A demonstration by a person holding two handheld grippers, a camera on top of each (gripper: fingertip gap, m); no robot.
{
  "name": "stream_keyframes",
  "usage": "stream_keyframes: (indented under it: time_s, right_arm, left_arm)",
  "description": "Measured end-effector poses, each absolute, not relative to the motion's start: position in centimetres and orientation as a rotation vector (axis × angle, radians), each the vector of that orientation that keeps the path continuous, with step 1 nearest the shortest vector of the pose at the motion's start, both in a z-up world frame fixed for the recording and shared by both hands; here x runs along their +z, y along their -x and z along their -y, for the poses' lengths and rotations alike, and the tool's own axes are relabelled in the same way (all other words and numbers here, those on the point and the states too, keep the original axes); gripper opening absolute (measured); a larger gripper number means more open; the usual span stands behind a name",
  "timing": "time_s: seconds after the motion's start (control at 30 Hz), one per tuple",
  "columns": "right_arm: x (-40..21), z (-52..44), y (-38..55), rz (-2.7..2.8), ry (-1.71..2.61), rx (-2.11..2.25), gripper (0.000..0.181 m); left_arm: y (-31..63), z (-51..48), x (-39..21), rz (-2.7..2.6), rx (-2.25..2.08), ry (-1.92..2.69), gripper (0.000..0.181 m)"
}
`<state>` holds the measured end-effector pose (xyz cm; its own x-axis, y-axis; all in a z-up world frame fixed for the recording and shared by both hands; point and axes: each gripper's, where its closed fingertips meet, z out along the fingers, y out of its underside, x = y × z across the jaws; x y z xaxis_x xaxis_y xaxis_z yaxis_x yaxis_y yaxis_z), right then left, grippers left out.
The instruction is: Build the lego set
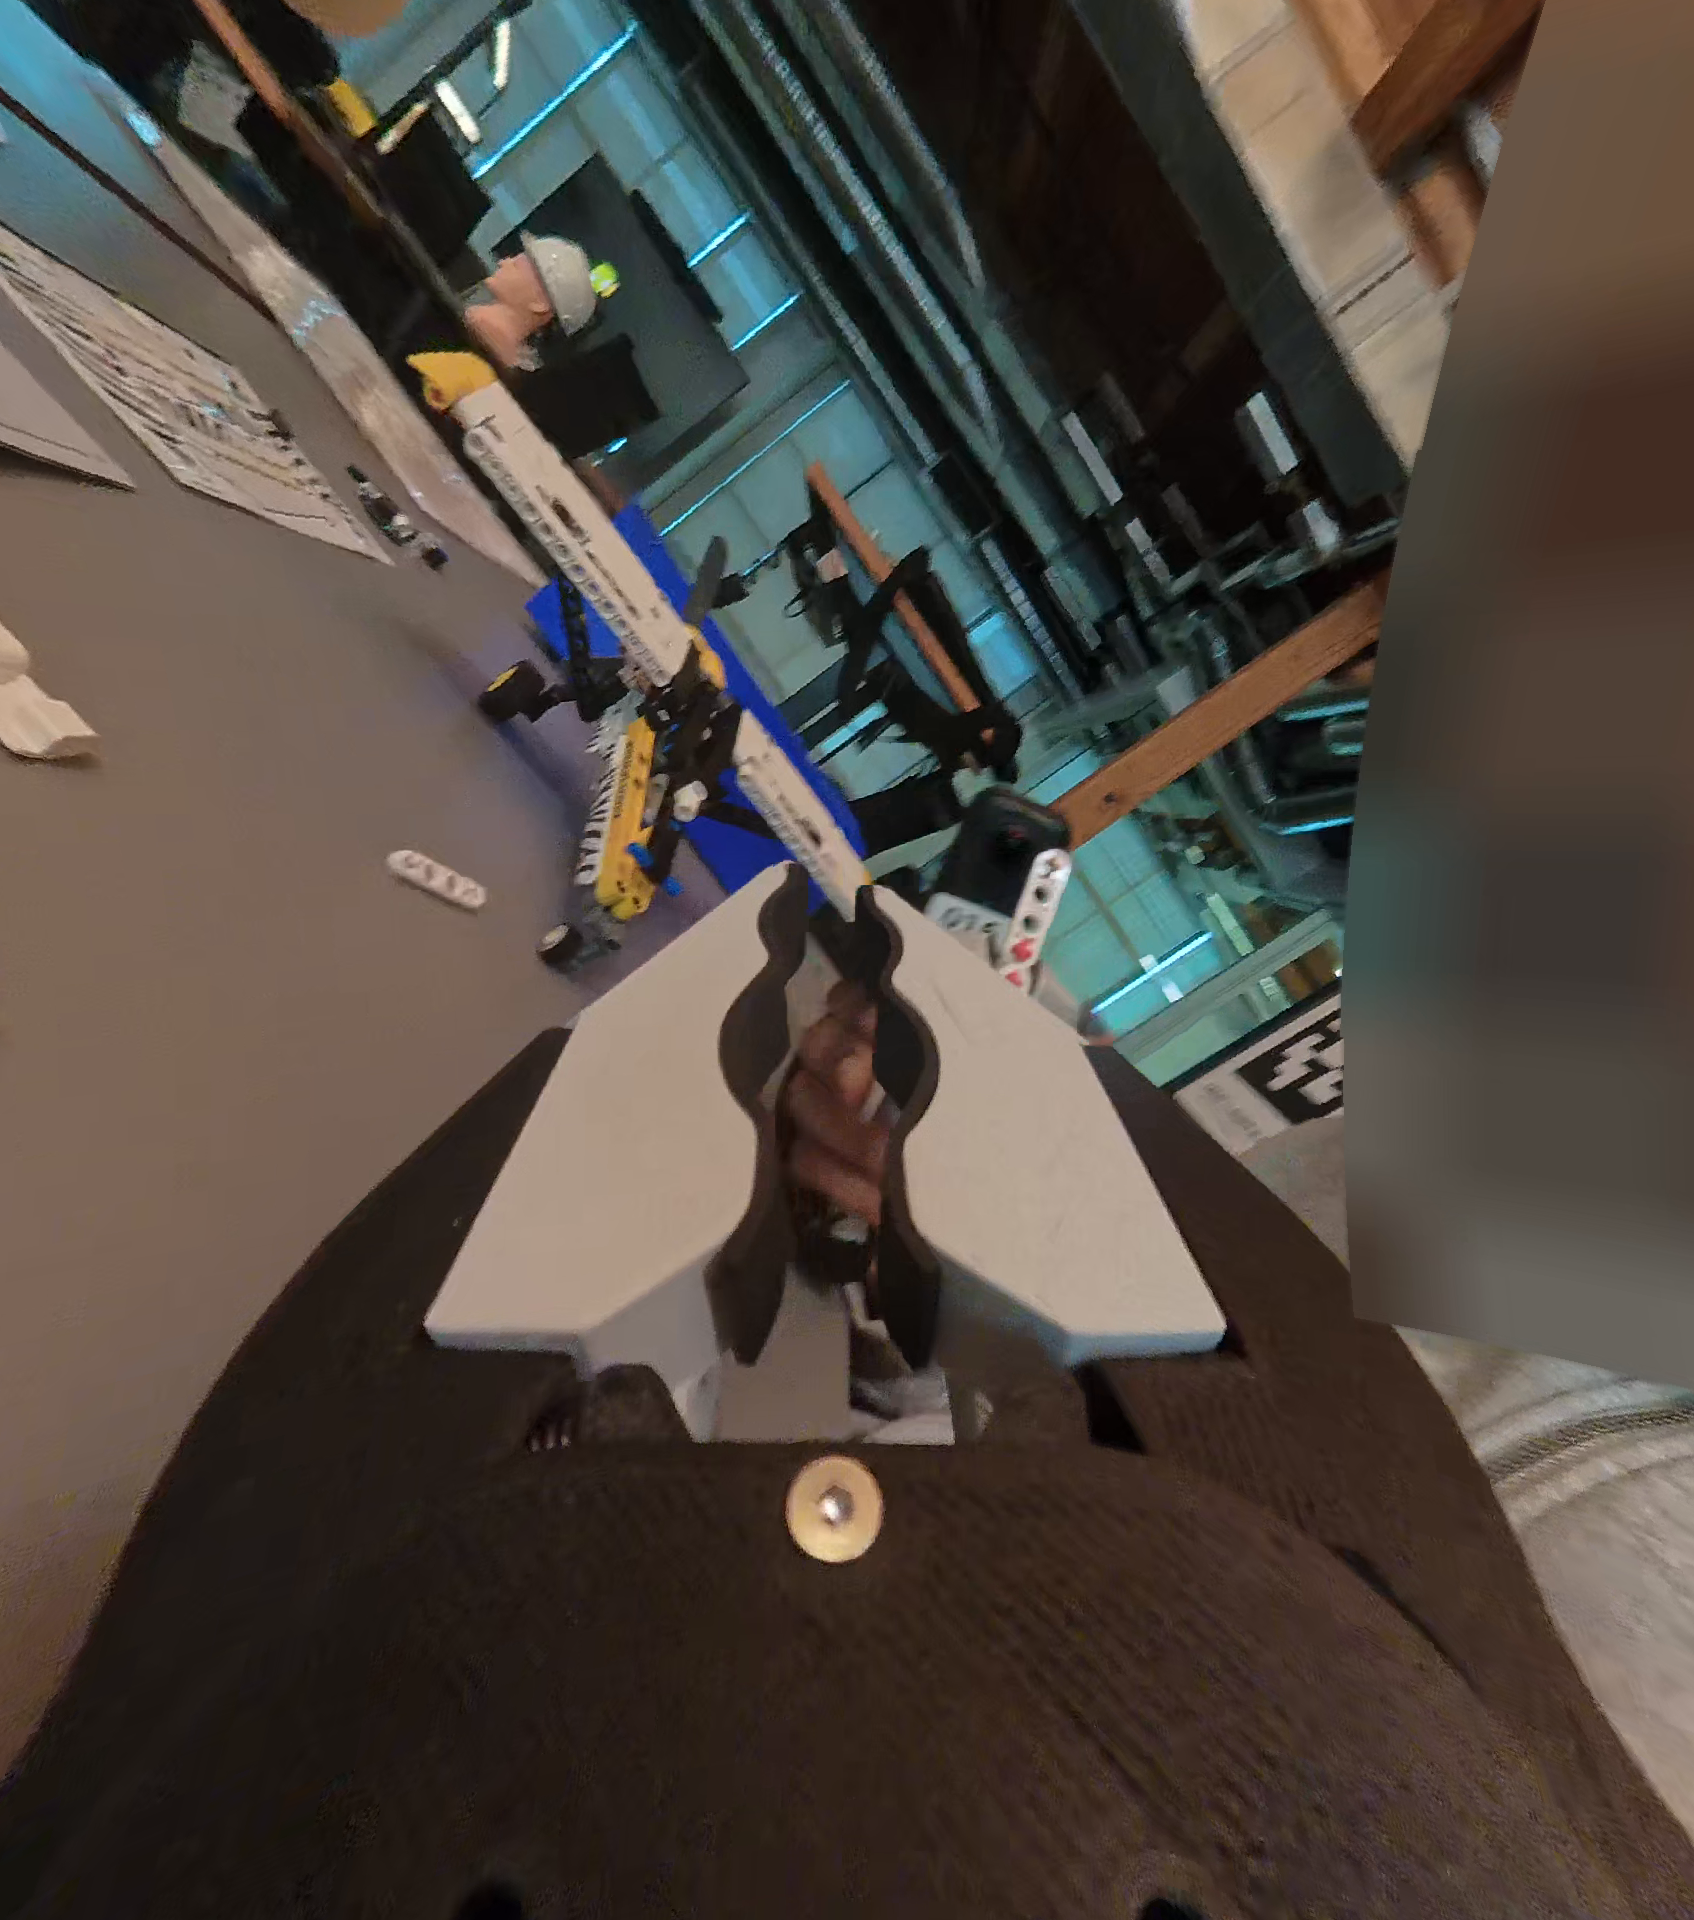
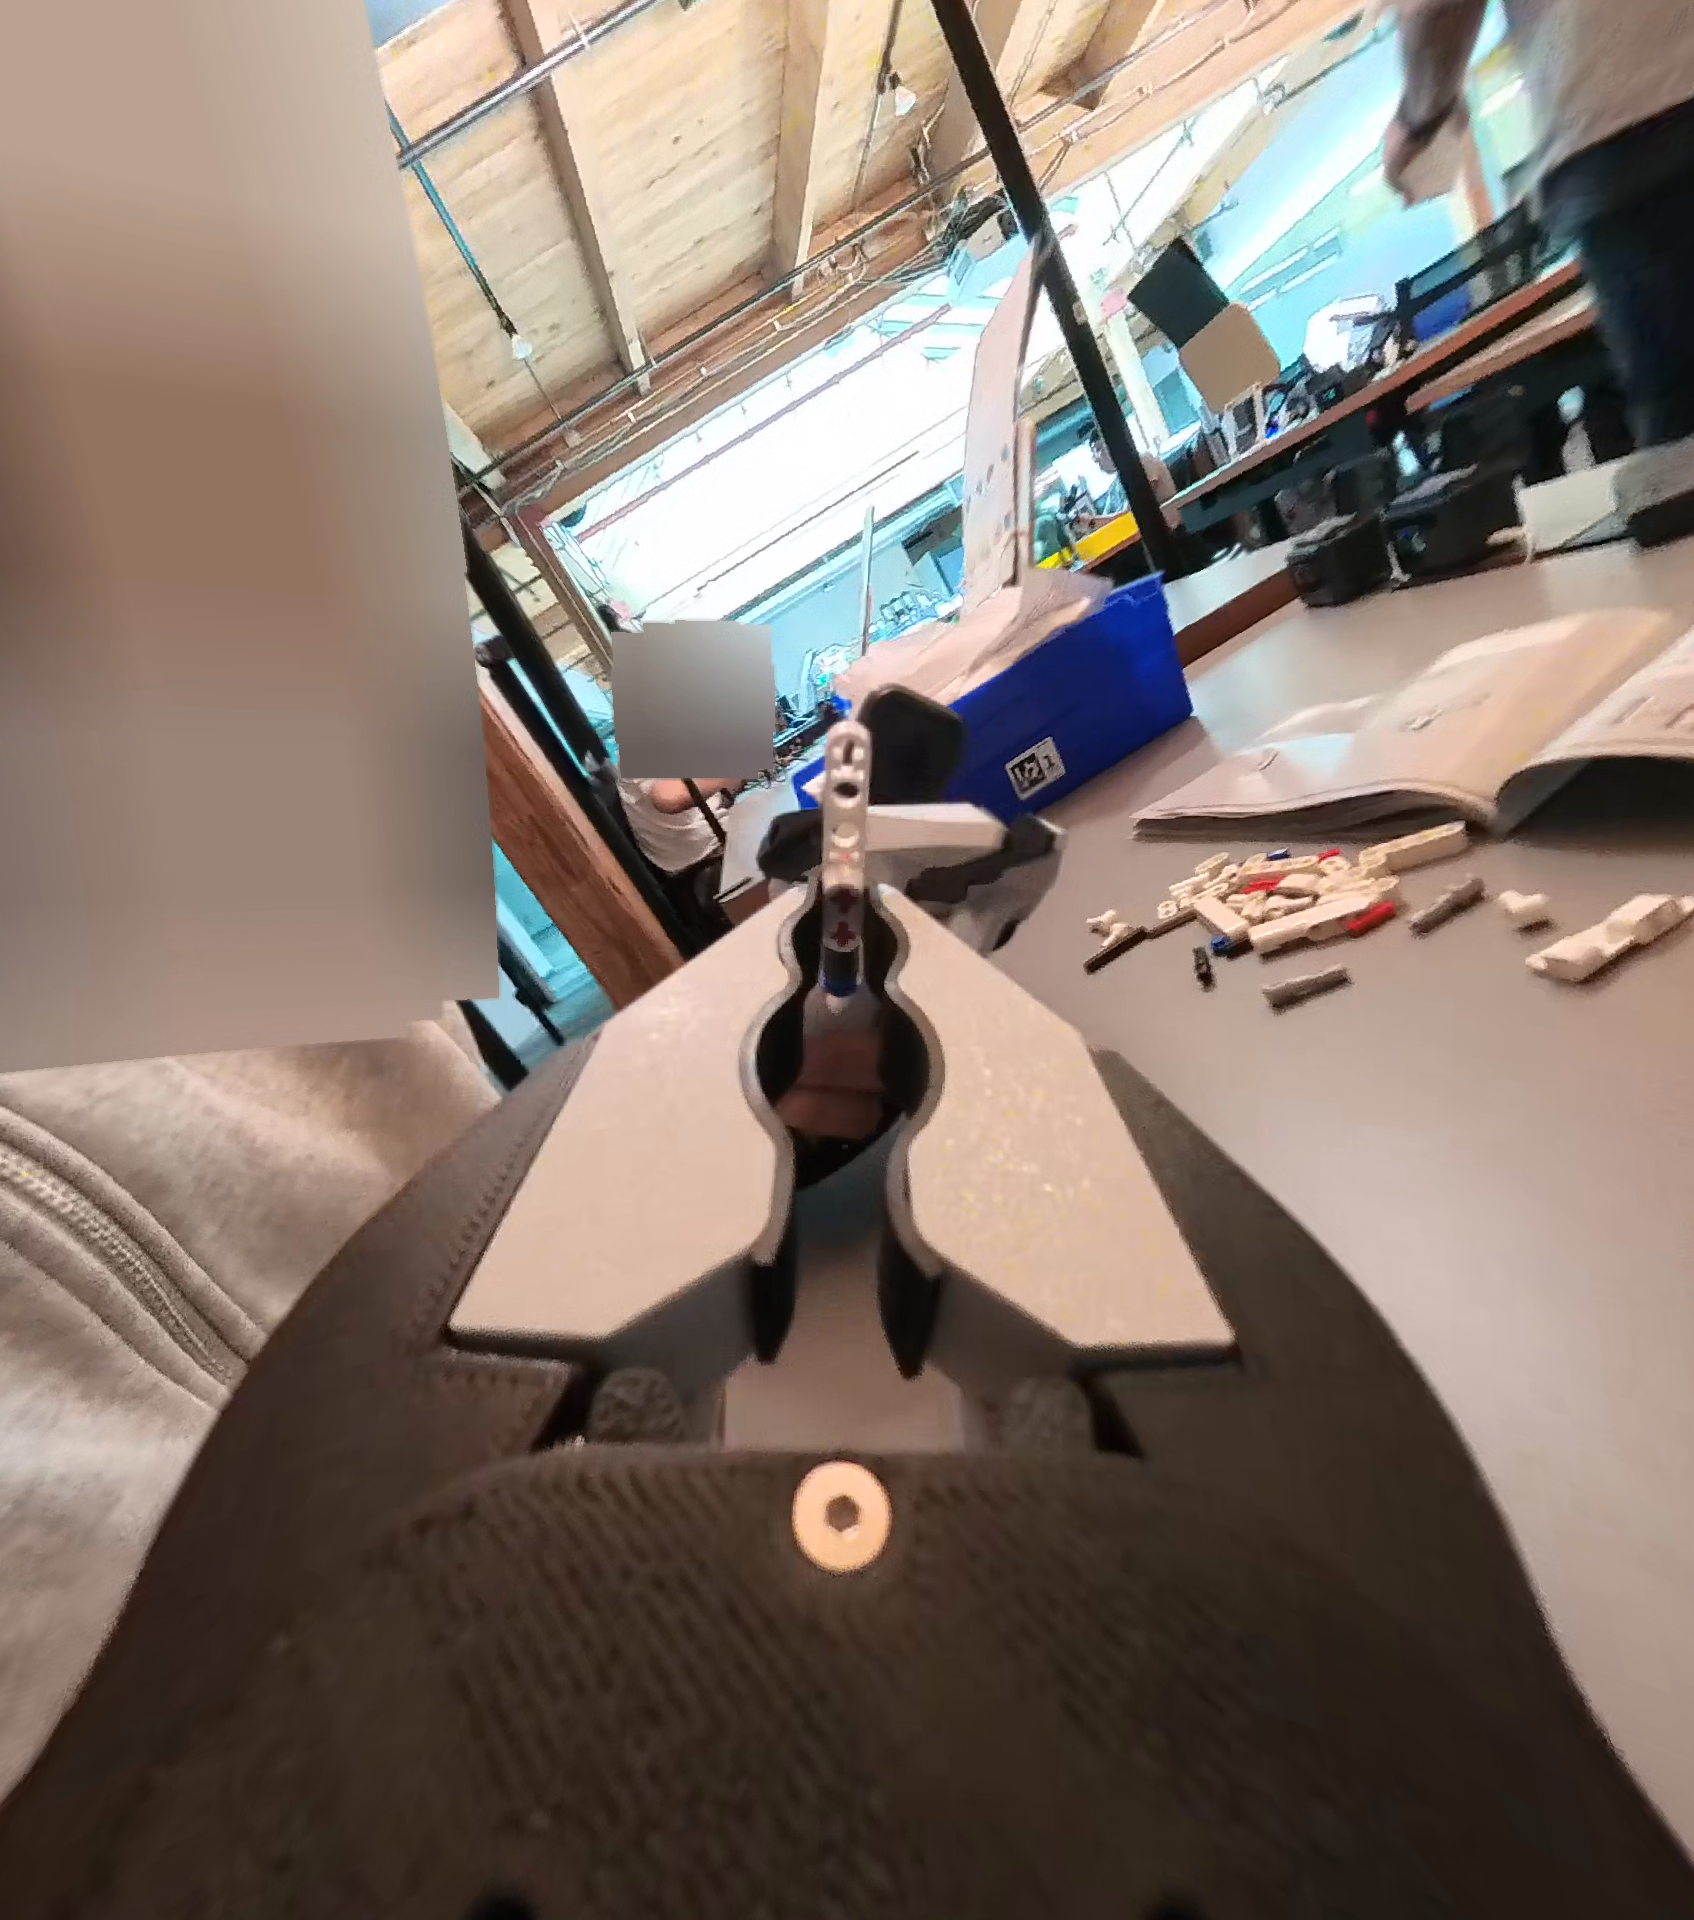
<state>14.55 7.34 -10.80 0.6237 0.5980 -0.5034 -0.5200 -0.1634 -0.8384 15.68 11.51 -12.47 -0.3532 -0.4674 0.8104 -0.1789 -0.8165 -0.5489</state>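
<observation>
Over a grey table [image 2: 1342, 1195]: left gripper [image 1: 832, 899] clamped on the white boom [image 1: 568, 520], right gripper [image 2: 838, 904] clamped on a grey beam [image 2: 845, 800].

A grey tabletop [image 2: 1342, 1195] fills the foreground of a workshop with a timber ceiling [image 2: 718, 208] and bright windows [image 2: 770, 499]. Work benches [image 2: 1394, 384] stand beyond its far edge.

Loose pieces [image 2: 1269, 902] lie before the booklet [image 2: 1508, 717] — bin [image 2: 1061, 707] behind (all on the table [image 2: 1342, 1143]).
</observation>
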Motion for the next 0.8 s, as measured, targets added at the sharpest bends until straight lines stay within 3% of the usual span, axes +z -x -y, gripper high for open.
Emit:
stream_keyframes:
  time_s: [0.3, 0.57, 0.7, 0.8]
  right_arm:
    - [-8.2, -3.4, -17.9, 0.08, 1.24, 0.878, 0.004]
    - [-8.5, -2.8, -19.4, 0.046, 1.21, 0.895, 0.005]
    - [-8.6, -2.7, -19.5, 0.034, 1.205, 0.903, 0.005]
    - [-8.6, -2.6, -19.9, 0.009, 1.193, 0.909, 0.005]
  left_arm:
    - [-19.4, -10.0, -15.5, -1.489, -1.777, 1.78, 0.028]
    - [-25.5, -11.8, -21.5, -2.225, -1.071, 1.519, 0.026]
    - [-26.5, -11.8, -23.6, -2.381, -0.902, 1.453, 0.027]
    - [-26.2, -11.0, -23.5, -2.368, -0.948, 1.484, 0.017]
